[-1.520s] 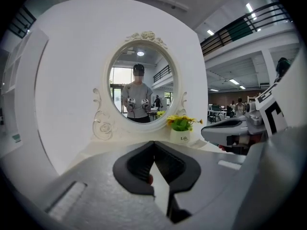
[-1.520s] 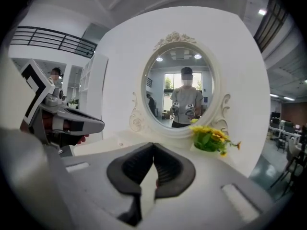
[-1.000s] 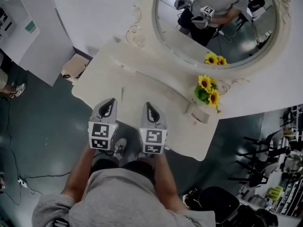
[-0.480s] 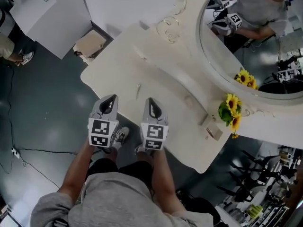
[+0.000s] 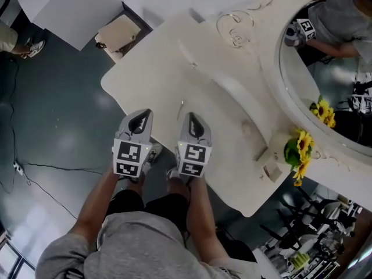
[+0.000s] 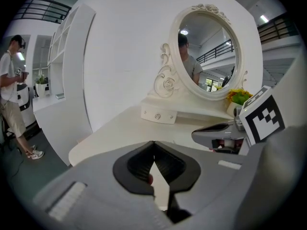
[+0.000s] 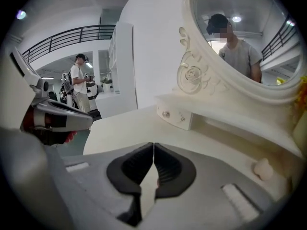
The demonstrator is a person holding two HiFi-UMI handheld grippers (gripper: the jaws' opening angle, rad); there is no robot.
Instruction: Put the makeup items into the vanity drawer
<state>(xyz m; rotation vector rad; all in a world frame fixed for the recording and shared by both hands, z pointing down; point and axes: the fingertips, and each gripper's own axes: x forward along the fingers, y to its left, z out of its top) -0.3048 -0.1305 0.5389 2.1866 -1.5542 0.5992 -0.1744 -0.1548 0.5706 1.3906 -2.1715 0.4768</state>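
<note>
The cream vanity table (image 5: 157,80) lies ahead, its oval mirror (image 5: 331,68) at the right. A small drawer front with knobs (image 6: 158,115) (image 7: 175,116) sits under the mirror's scrolled base. A thin pale stick-like item (image 5: 181,107) lies on the tabletop just past the grippers. A small round pale item (image 5: 247,128) (image 7: 263,169) rests nearer the mirror. My left gripper (image 5: 139,122) (image 6: 153,143) and right gripper (image 5: 195,121) (image 7: 153,145) hover side by side over the table's front edge, both shut and holding nothing.
Sunflowers in a pot (image 5: 299,150) and a small box (image 5: 270,170) stand at the table's right end. A white cabinet (image 5: 75,4) and a low tan box (image 5: 119,32) are to the left. A person (image 6: 12,80) stands further left.
The head view has swung, so the table and mirror sit further right and lower in the frame. Both grippers stay shut and side by side at the front edge.
</note>
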